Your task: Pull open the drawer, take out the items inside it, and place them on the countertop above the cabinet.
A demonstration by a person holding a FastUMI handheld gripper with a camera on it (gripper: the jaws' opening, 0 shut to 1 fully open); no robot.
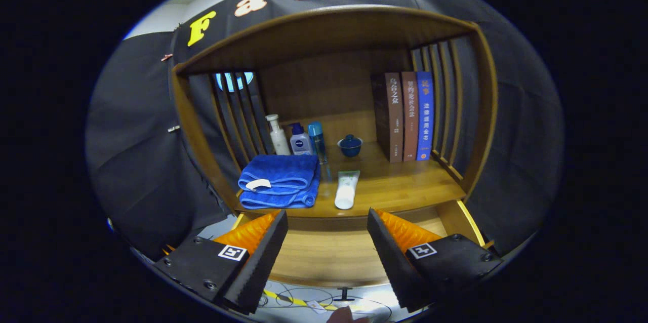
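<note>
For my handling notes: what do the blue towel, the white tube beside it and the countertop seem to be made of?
Gripper: open, holding nothing.
Blue towel: soft terry cloth, fuzzy folded layers.
White tube: probably smooth plastic, slight sheen.
Countertop: wood or veneer, glossy; grain and reflections show.

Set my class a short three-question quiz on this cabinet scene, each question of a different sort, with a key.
1. True or false: the gripper is shut on the tube.
2. What lies left of the tube? A) towel B) books C) cup
3. Fill in: the drawer below the countertop is pulled ____.

Key: 1 false, its fingers are apart, holding nothing, over the drawer. 2 A. 3 open.
</note>
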